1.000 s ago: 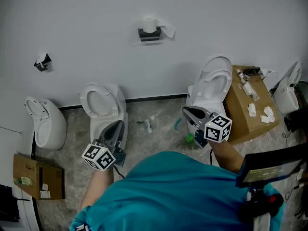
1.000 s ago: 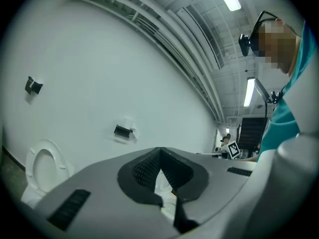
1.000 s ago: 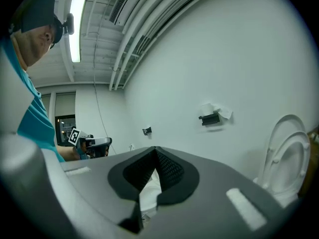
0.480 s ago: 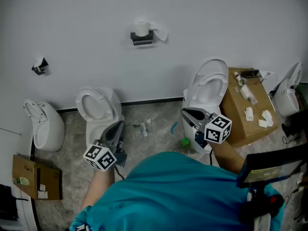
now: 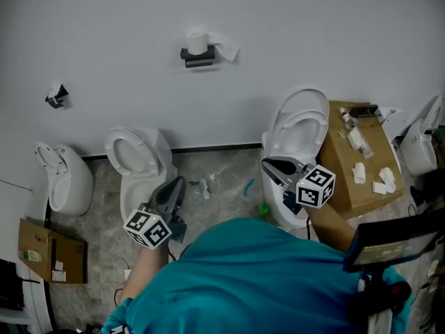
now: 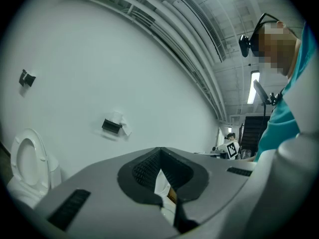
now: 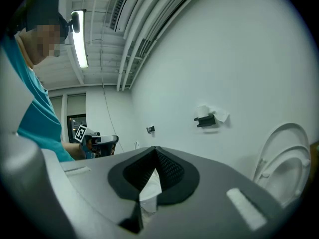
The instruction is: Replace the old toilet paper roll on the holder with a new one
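While the left gripper [image 5: 175, 184] and right gripper [image 5: 268, 164] are both holding their fingers pressed together, pinching nothing I can make out, one pair should be spreading before closing in on the old roll [image 5: 197, 42], which is sitting on the holder [image 5: 199, 57] high on the wall, well ahead. I am counting one roll, one holder, four toilets [image 5: 138, 160] and two boxes [image 5: 342, 181]; no new roll is plainly showing.

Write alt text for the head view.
A person in a teal top holds the left gripper and right gripper toward a white wall bearing a toilet paper roll on a black holder. Open toilets stand on the floor below, a cardboard box at right.
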